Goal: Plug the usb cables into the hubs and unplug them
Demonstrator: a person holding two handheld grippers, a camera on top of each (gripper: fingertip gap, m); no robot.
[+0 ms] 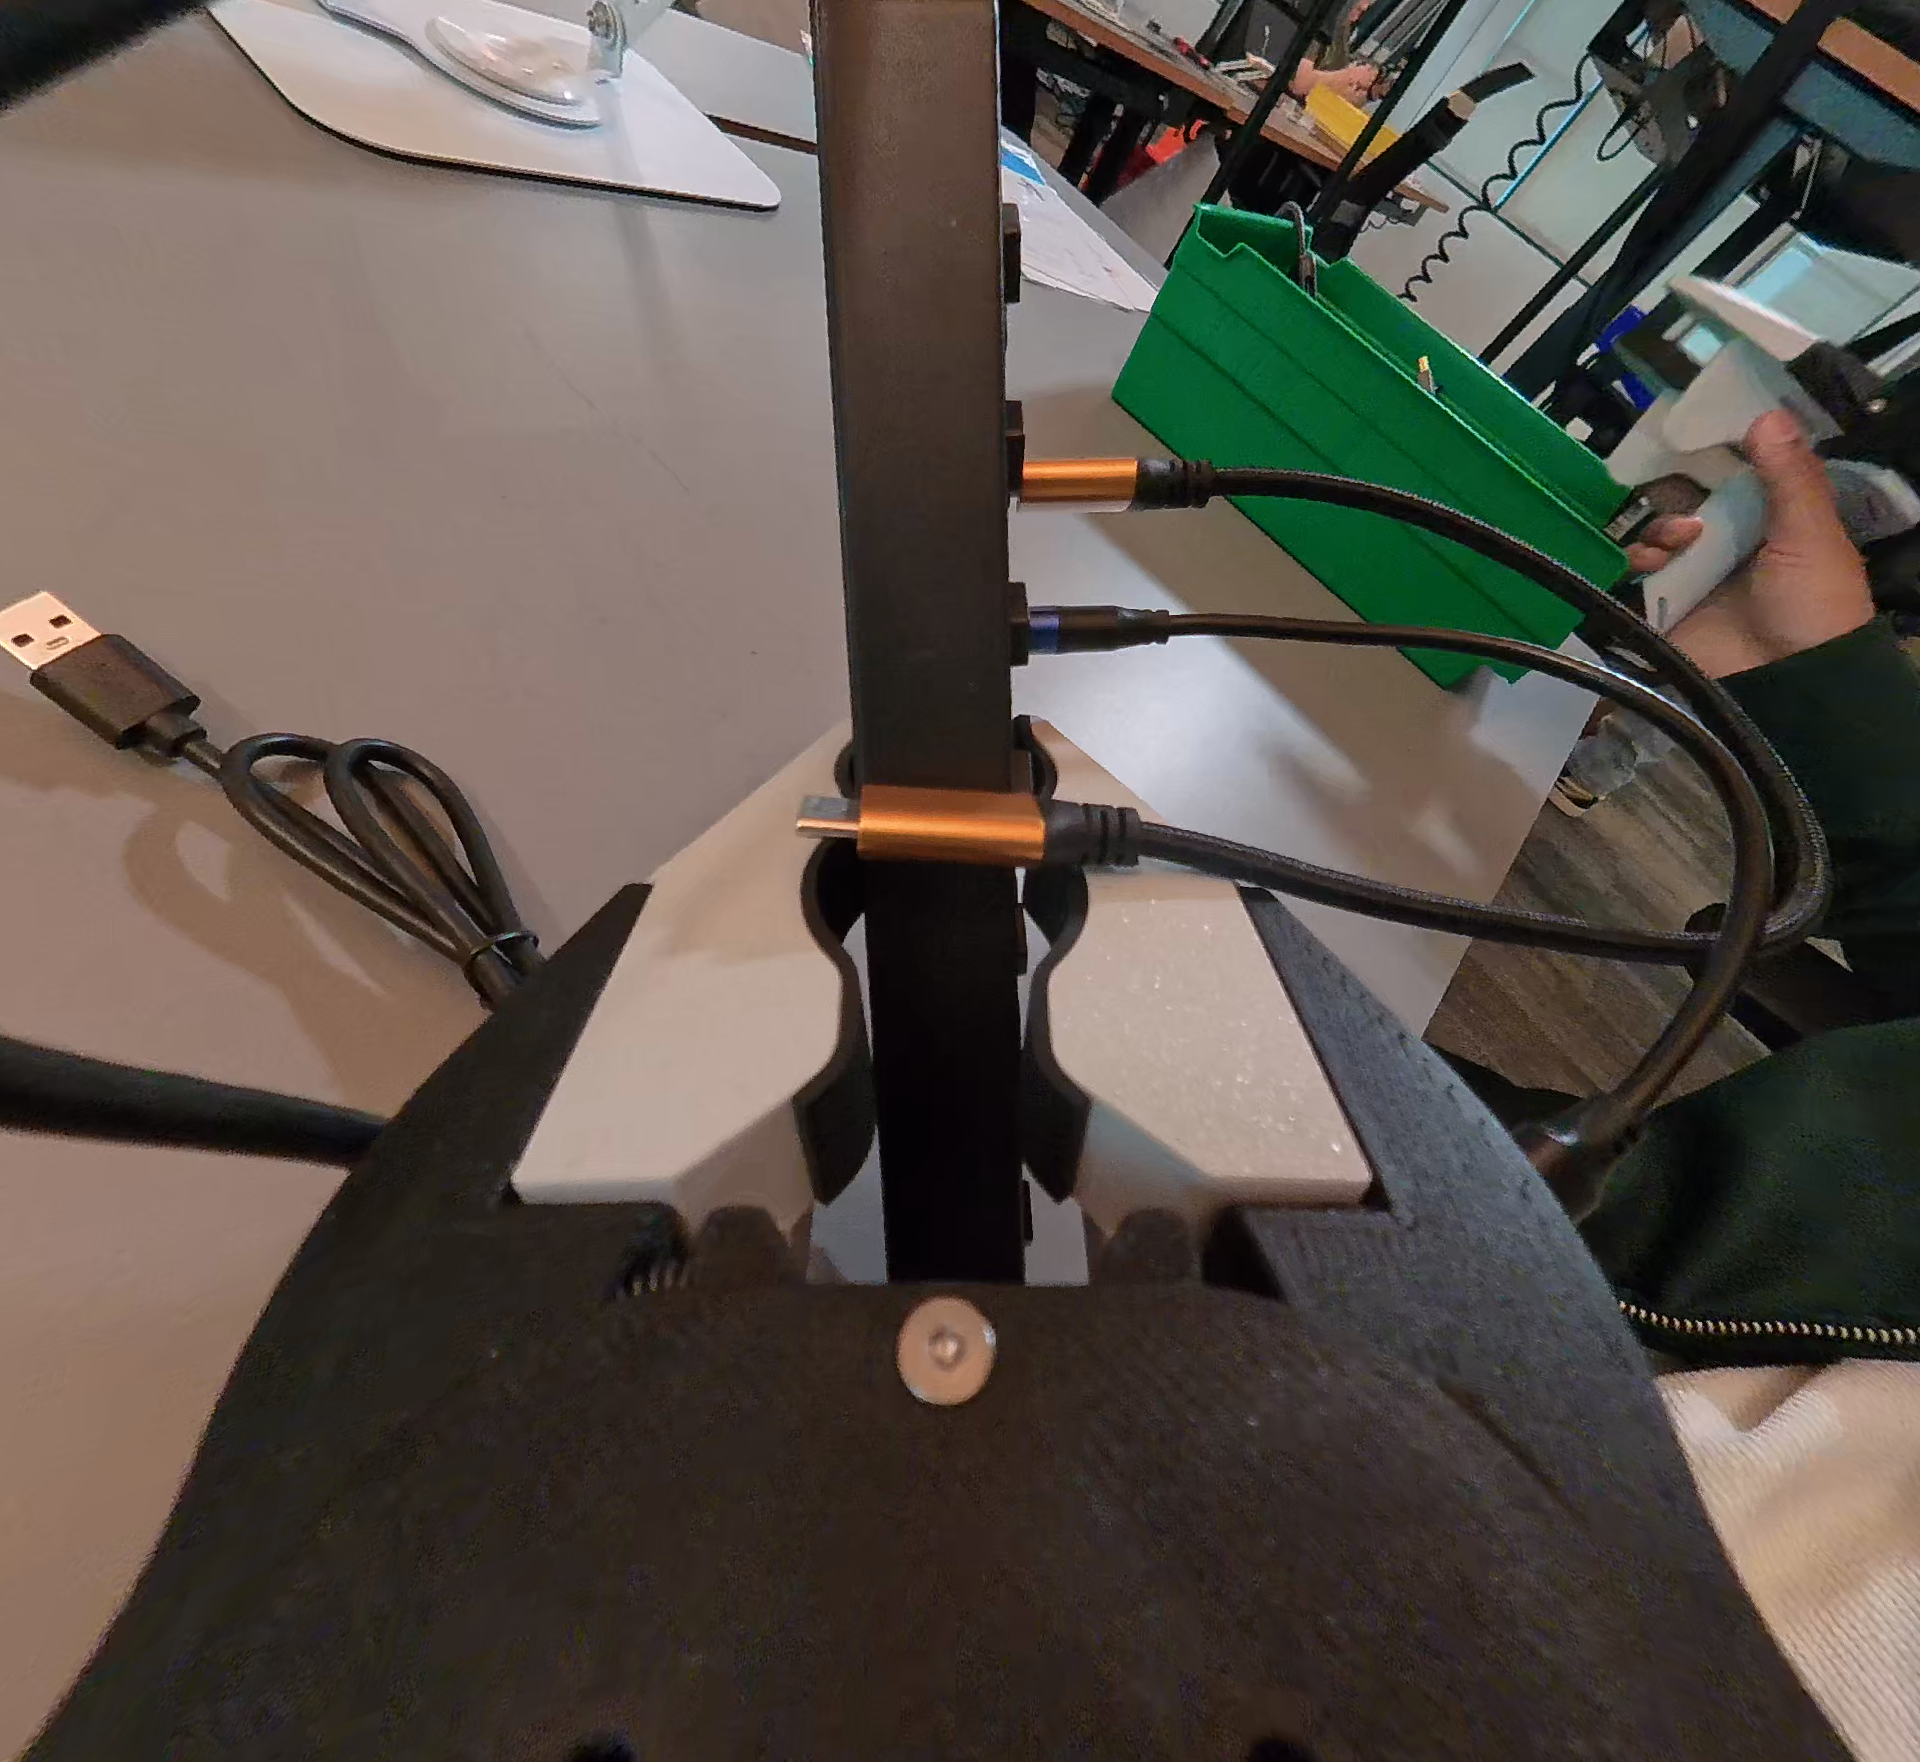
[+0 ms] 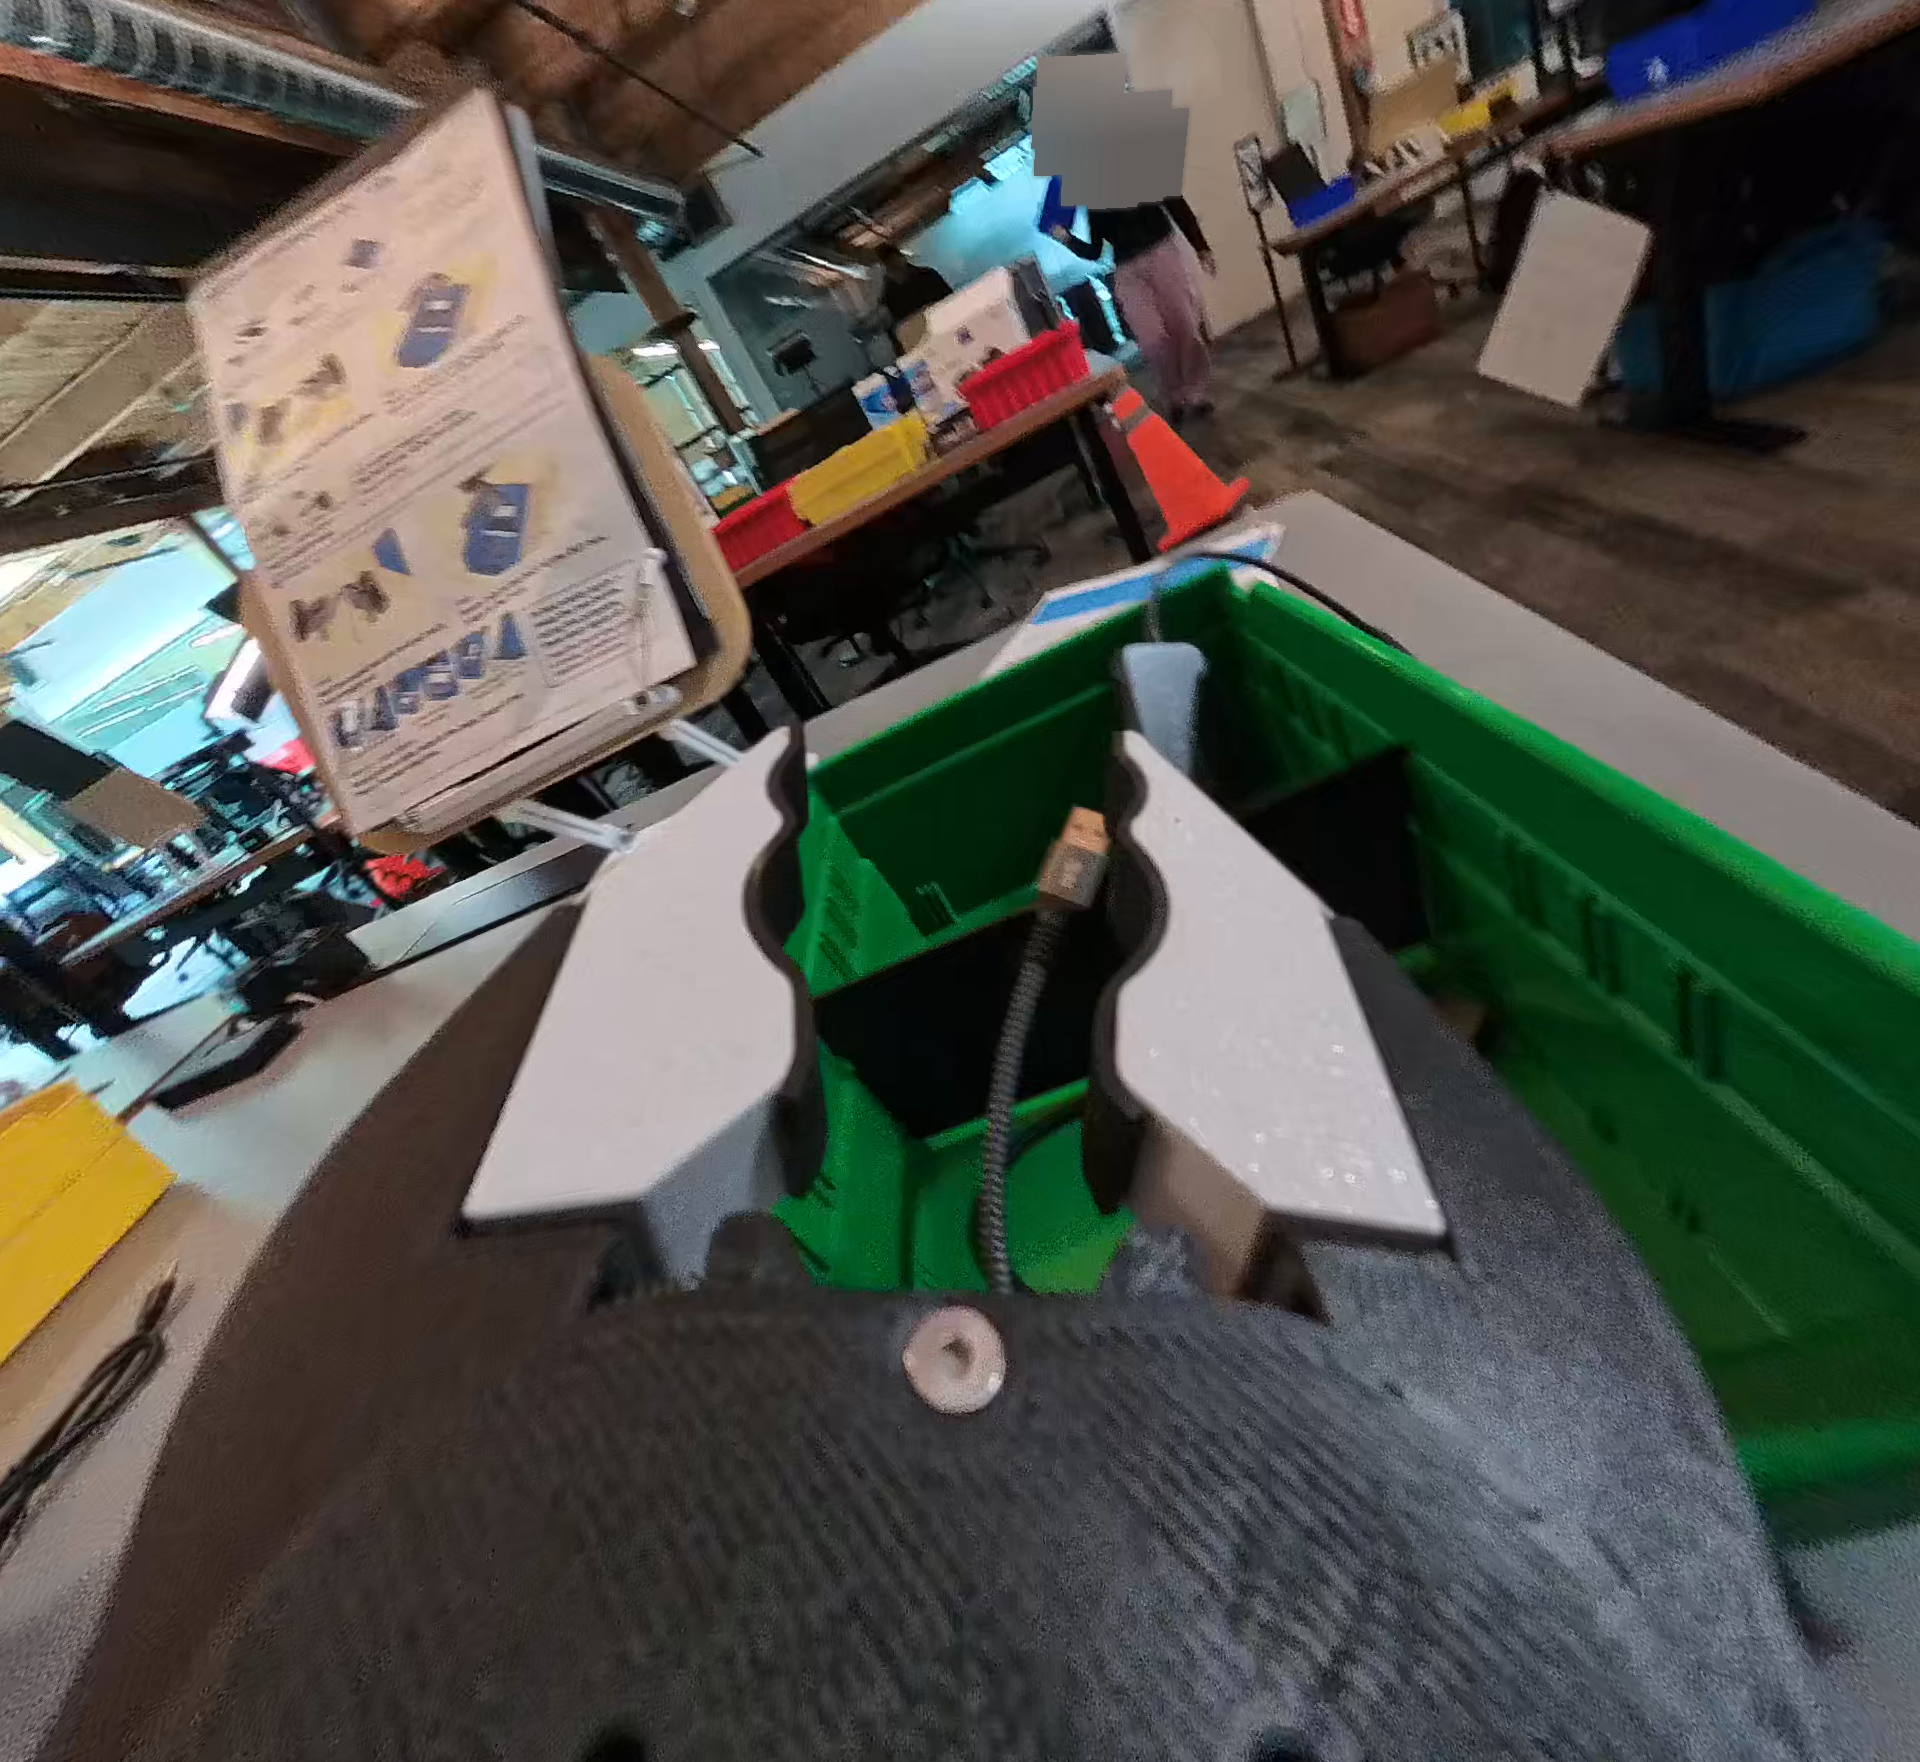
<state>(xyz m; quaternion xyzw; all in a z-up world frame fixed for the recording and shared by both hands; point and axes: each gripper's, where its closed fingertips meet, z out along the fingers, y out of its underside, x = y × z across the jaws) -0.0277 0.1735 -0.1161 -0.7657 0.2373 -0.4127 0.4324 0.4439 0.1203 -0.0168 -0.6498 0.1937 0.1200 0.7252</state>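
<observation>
In the left wrist view my left gripper (image 1: 940,762) is shut on a black USB hub (image 1: 914,362), held edge-on and pointing away. Two cables are plugged into the hub's right side: one with an orange collar (image 1: 1075,481) and one with a blue collar (image 1: 1081,621). A loose orange-collared connector (image 1: 945,824) hangs across the hub near my fingertips. My right gripper (image 2: 958,762) is open inside a green bin (image 2: 1558,881). A braided cable with a gold plug (image 2: 1075,865) stands between its jaws, ungripped.
A loose black USB-A cable (image 1: 94,663) lies coiled on the grey table (image 1: 416,424) at left. A white stand base (image 1: 499,112) sits behind it. The green bin (image 1: 1351,424) stands right of the hub, with a hand (image 1: 1797,549) beyond. A paper holder (image 2: 436,486) stands at left.
</observation>
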